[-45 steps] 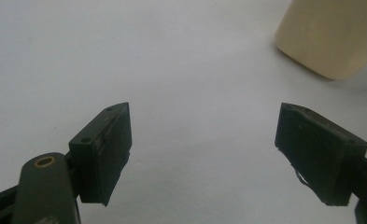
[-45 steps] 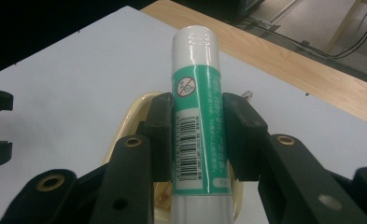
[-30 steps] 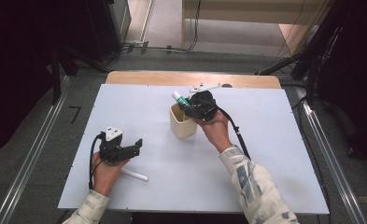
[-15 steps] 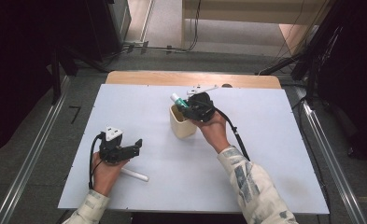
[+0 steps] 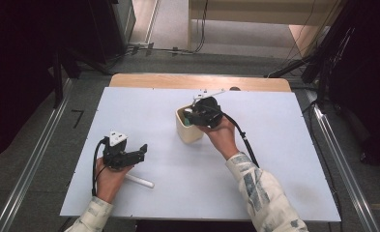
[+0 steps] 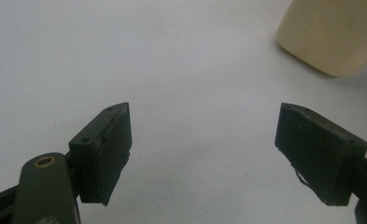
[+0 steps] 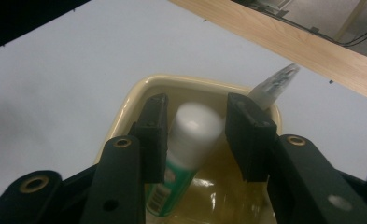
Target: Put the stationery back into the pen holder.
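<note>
No legible text anywhere. Green-and-white plastic tube with white cap [image 7: 190, 154], standing in the cream plastic cup [image 7: 125, 105]: a barcode near its lower end, digits unreadable. Clear crimped tube end [image 7: 275, 84] beside it: dark print, too blurred to read.

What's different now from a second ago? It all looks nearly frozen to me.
The right gripper has lowered the green-and-white tube into the cream cup; a second ago the tube stuck out above the rim. Its jaws now sit either side of the tube. The left gripper, open, the cup and the white stick stayed put.
</note>
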Demonstrator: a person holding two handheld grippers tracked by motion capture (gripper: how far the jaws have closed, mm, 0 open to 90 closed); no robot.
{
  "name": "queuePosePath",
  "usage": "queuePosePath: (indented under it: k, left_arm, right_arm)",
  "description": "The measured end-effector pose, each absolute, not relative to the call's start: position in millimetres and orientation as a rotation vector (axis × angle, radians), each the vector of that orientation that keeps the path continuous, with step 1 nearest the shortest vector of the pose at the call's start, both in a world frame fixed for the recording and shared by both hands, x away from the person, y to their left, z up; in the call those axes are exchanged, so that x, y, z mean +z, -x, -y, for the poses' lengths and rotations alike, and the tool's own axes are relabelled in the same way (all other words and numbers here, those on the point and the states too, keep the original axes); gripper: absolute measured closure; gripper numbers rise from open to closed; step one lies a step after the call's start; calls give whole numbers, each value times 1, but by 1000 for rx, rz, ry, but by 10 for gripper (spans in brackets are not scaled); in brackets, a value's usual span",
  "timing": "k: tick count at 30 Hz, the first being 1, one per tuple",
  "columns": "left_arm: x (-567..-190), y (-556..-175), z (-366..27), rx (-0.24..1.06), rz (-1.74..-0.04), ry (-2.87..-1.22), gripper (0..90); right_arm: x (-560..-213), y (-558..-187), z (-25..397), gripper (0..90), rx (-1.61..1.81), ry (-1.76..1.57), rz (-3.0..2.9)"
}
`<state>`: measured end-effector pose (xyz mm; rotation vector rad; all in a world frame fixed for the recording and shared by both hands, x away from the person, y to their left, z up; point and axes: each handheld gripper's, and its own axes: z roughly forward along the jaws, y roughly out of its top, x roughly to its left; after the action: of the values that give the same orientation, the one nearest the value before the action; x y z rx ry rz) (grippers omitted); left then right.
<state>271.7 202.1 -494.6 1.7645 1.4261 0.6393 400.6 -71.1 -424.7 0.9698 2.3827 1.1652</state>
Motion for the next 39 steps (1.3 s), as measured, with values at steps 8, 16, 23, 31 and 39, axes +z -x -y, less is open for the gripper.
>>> queuePosePath:
  k: [8, 16, 23, 31, 39]
  left_arm:
    - [-495, -271, -202, 641, -1424, -1762, 193]
    - [-494, -270, -202, 642, -1425, -1760, 193]
    - [-494, -269, -203, 656, -1432, -1746, 191]
    - [-493, -268, -203, 664, -1436, -1743, 179]
    - [-491, -267, -203, 670, -1438, -1735, 180]
  right_arm:
    - [-426, -400, 74, 487, 1164, -980, -2400]
    - [-424, -396, 80, 424, 1200, -968, -2392]
    - [-421, -386, 86, 313, 1227, -950, -2378]
    - [-419, -375, 102, 290, 1252, -949, -2359]
    - [-423, -361, 120, 284, 1256, -958, -2352]
